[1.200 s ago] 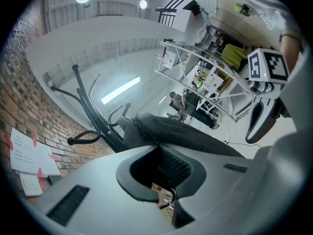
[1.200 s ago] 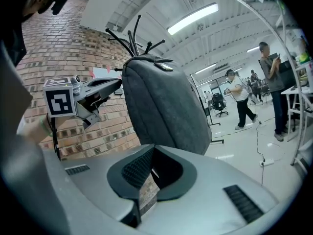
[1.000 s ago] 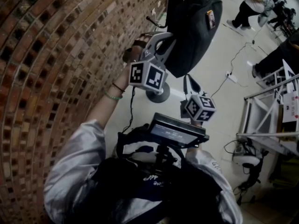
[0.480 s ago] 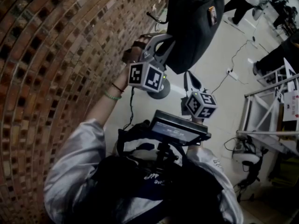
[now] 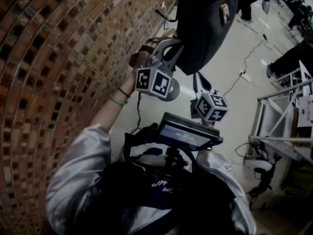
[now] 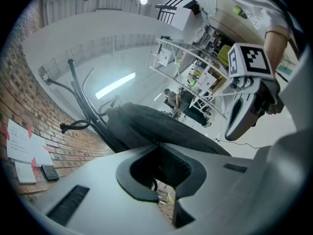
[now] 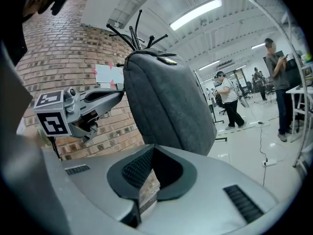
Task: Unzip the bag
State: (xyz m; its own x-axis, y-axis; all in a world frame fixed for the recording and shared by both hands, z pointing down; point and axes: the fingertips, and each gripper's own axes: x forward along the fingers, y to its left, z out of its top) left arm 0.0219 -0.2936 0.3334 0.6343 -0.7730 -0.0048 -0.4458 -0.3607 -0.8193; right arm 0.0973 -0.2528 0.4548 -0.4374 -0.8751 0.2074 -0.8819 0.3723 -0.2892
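Hanging bag (image 5: 203, 28), long axis vertical

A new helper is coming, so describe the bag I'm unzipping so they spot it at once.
Start at the red brick wall; a coat stand rises right beside it. The bag hangs from it, clear of the floor. It is the one soft, rounded, dark grey thing there, with a small pale patch on its side.

Left gripper (image 6: 155, 145) jaws were together at lower centre, tips right by the dark bag (image 6: 171, 127). Right gripper (image 6: 234, 126) sat upper right, brick wall (image 6: 27, 94) left.
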